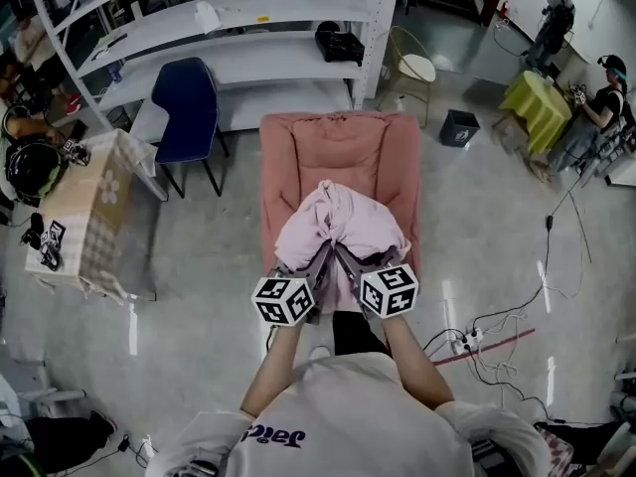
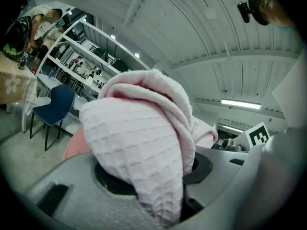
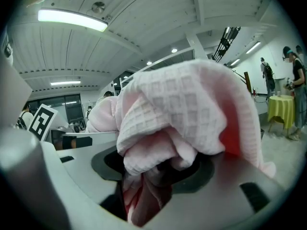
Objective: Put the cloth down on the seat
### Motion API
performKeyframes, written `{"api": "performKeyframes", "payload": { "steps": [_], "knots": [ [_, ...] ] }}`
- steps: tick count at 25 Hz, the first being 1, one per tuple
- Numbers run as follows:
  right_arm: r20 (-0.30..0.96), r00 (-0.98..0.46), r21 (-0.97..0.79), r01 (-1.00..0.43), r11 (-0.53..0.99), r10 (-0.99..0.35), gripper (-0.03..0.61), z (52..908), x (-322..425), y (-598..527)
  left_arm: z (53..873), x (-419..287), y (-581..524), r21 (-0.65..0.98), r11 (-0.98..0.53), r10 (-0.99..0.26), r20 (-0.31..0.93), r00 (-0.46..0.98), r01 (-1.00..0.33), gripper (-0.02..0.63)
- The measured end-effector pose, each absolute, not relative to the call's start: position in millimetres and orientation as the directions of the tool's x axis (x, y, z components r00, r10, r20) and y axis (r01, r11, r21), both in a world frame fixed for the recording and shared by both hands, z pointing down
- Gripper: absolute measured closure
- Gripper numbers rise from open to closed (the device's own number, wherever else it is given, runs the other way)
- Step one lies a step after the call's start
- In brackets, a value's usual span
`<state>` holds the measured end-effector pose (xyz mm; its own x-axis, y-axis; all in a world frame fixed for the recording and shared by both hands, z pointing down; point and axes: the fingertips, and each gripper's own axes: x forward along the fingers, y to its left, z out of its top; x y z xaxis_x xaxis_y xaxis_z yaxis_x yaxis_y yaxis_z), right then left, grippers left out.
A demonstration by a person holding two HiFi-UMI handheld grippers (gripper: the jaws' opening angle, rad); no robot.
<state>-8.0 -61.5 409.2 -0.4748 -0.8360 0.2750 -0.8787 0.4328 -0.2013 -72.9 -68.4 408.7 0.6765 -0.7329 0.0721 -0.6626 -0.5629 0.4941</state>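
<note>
Overview of the room from above, with a close view along each tool. A person stands facing a pink armchair, both forearms stretched forward, a pair of tongs in each hand.

(a) Left tongs. The jaws stand partly closed and pinch a thick fold of the cloth. In the left gripper view the waffle-weave fabric rises from between the jaws of these tongs and fills the middle of the frame.

(b) Right tongs. The jaws are likewise partly closed on the same pale pink cloth. In the right gripper view a bunched mass of it sits between the jaws, with a darker pink fold hanging down in the gap.

(c) Position of the cloth. It is gathered into a rounded bundle between the two tools, which converge on its near edge, their marker cubes side by side. The bundle lies over the seat of the armchair, in front of the backrest and between the armrests. Whether it rests on the cushion cannot be told.

(d) Surroundings. White shelving stands behind the armchair. A blue chair is to its left, and beside that a counter with a checked cover. A dark bin and a yellow-draped table stand to the right, and cables lie on the floor.
</note>
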Motion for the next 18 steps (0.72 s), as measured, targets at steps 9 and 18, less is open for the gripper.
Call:
{"api": "performKeyframes", "payload": {
  "steps": [9, 18],
  "knots": [
    [0.344, -0.494, -0.277, -0.866, 0.417, -0.798, 0.333, 448.3, 23.5, -137.3, 446.2, -41.6, -143.1, 0.516, -0.511, -0.724, 0.173, 0.668, -0.687, 0.397],
    [0.444, -0.484, -0.353, -0.868, 0.349, -0.754, 0.333, 511.1, 46.0, -184.8, 507.6, -19.2, -192.2, 0.548, -0.452, -0.688, 0.289, 0.666, -0.704, 0.397]
  ]
}}
